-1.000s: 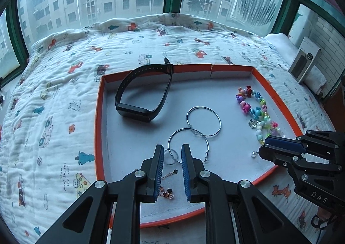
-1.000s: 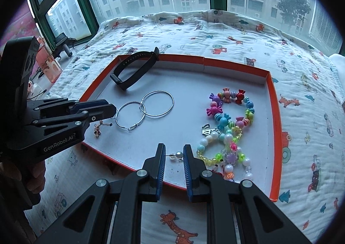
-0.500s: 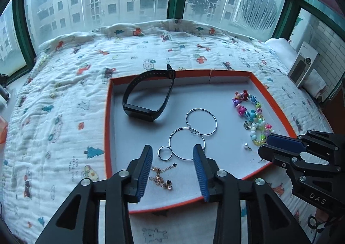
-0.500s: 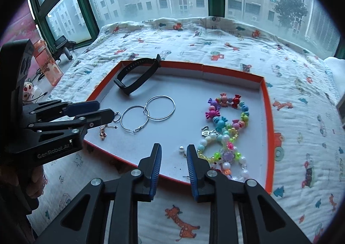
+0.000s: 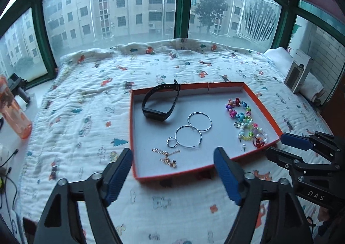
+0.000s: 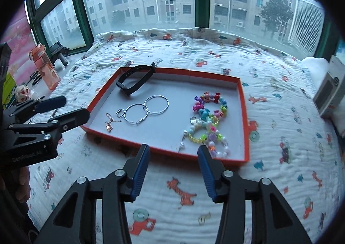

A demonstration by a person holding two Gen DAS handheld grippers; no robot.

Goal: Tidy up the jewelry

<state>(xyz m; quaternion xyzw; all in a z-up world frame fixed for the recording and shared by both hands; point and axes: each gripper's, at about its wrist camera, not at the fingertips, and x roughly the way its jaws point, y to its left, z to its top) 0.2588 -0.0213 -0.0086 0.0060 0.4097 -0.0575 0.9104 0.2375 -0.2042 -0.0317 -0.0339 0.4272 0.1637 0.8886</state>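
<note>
**Operator:** While I hold both tools back over the quilt (image 5: 90, 101), short of the tray's near edge, my left gripper (image 5: 172, 170) is spread wide and grips nothing. My right gripper (image 6: 172, 164) is released too, empty.

**Spotter:** Where is the jewelry?

**Operator:** All inside the orange tray (image 5: 264, 103). A black band (image 5: 160, 103) leans on the far wall near the far-left corner. Two large hoops (image 5: 194, 128) overlap mid-tray, a small ring (image 5: 171, 142) touching the nearer one. A gold chain (image 5: 166, 155) lies by the near-left corner. Beaded bracelets (image 6: 208, 123) run along the right side, with a small pearl piece (image 6: 182, 143) near the front edge.

**Spotter:** Anything in the way?

**Operator:** Only the tray's low wall stands between my fingers and the pieces. Off the quilt's left edge I see an orange bottle (image 6: 45, 67); a white box (image 5: 298, 73) sits past the right edge.
</note>
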